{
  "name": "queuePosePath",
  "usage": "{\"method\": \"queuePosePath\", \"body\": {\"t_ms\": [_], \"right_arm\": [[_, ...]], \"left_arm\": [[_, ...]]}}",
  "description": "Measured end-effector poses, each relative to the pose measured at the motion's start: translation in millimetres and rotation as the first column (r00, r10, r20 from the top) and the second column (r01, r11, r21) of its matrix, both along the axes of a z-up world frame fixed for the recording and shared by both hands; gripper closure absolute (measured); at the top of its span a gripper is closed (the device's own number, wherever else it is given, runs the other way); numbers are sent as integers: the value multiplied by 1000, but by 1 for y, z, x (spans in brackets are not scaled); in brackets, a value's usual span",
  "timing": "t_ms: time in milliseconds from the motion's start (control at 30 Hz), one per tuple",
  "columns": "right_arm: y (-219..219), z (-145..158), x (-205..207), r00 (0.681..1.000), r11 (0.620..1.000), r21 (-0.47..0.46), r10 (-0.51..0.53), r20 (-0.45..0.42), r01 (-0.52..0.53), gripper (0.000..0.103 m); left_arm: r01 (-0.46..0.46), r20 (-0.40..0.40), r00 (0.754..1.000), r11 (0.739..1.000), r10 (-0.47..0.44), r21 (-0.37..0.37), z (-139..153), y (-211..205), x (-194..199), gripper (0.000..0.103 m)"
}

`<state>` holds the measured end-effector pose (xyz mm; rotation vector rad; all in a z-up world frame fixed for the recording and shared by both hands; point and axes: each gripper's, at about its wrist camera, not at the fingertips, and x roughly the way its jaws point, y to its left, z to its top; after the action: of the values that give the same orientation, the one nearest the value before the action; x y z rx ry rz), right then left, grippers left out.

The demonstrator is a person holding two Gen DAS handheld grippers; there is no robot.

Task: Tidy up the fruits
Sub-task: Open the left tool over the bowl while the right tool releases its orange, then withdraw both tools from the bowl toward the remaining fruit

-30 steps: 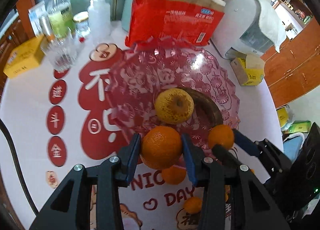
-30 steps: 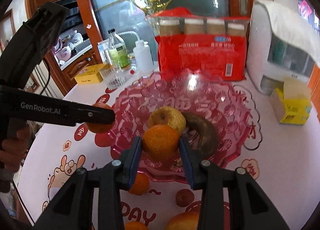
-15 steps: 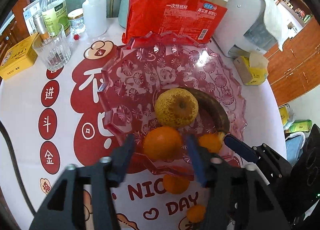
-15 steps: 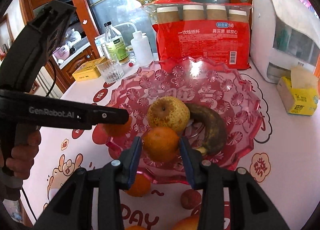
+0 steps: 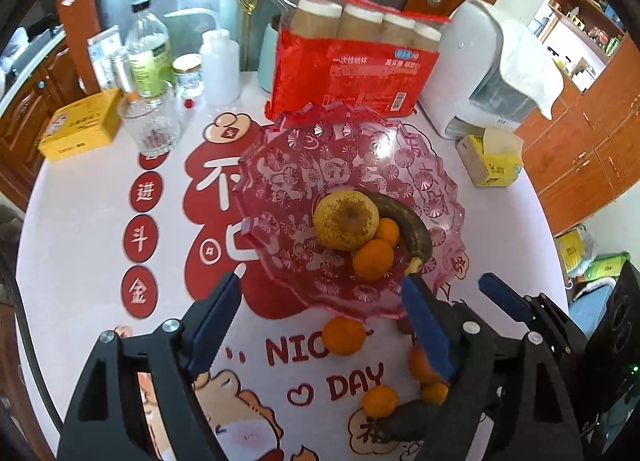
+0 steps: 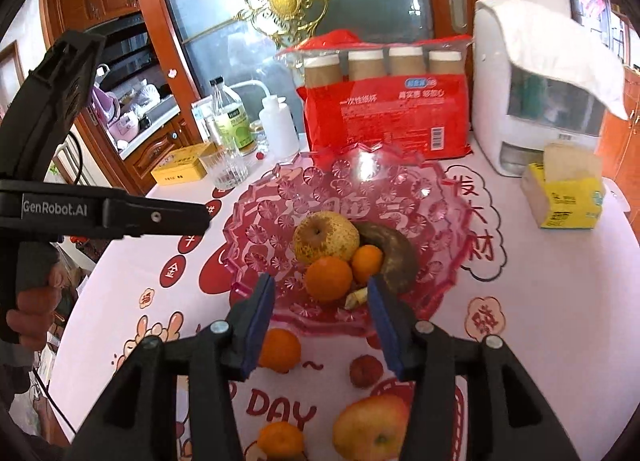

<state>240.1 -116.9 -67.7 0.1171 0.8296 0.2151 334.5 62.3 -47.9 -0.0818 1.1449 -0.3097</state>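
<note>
A pink glass fruit dish (image 5: 280,165) (image 6: 436,197) holds a yellow pear (image 5: 345,219) (image 6: 325,236), a dark banana (image 5: 412,229) (image 6: 396,253) and two oranges (image 5: 373,259) (image 6: 328,279). My left gripper (image 5: 320,321) is open and empty, just in front of the dish's near rim. My right gripper (image 6: 320,325) is open and empty at the near rim, close behind the front orange; it also shows at the lower right of the left wrist view (image 5: 444,313). Loose oranges (image 5: 344,335) (image 6: 279,349), a small red fruit (image 6: 365,371) and an apple (image 6: 372,427) lie on the table in front.
Behind the dish stand a red pack of paper cups (image 5: 352,65), a white appliance (image 5: 480,73), a yellow tissue box (image 5: 490,159), a glass tumbler (image 5: 150,123), bottles (image 5: 150,57) and a yellow box (image 5: 80,125). The table edge curves close on the right.
Both grippers opened and let their oranges go into the dish beside the pear and banana. Both grippers pulled back toward the near rim.
</note>
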Motion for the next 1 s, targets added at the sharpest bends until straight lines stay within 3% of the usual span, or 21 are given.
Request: {"method": "queuePosePath", "body": {"t_ms": [133, 233, 433, 800, 1000], "right_arm": [[-7, 16, -26, 1000, 1000, -8, -16, 24, 16, 53], [-14, 27, -47, 999, 999, -12, -31, 44, 32, 47], [-27, 41, -93, 996, 997, -18, -67, 67, 68, 47], [-47, 41, -151, 991, 992, -20, -124, 47, 125, 46], [-58, 38, -171, 993, 993, -41, -113, 40, 114, 46]], "left_arm": [[-23, 27, 999, 1000, 23, -7, 19, 6, -27, 22], [-29, 43, 999, 1000, 29, -9, 30, 8, -48, 22], [-28, 71, 997, 999, 30, -20, 46, 8, -94, 22], [-6, 92, 996, 998, 12, -67, 49, 1, -168, 22], [0, 63, 998, 997, 5, -79, 31, -13, -204, 22]]}}
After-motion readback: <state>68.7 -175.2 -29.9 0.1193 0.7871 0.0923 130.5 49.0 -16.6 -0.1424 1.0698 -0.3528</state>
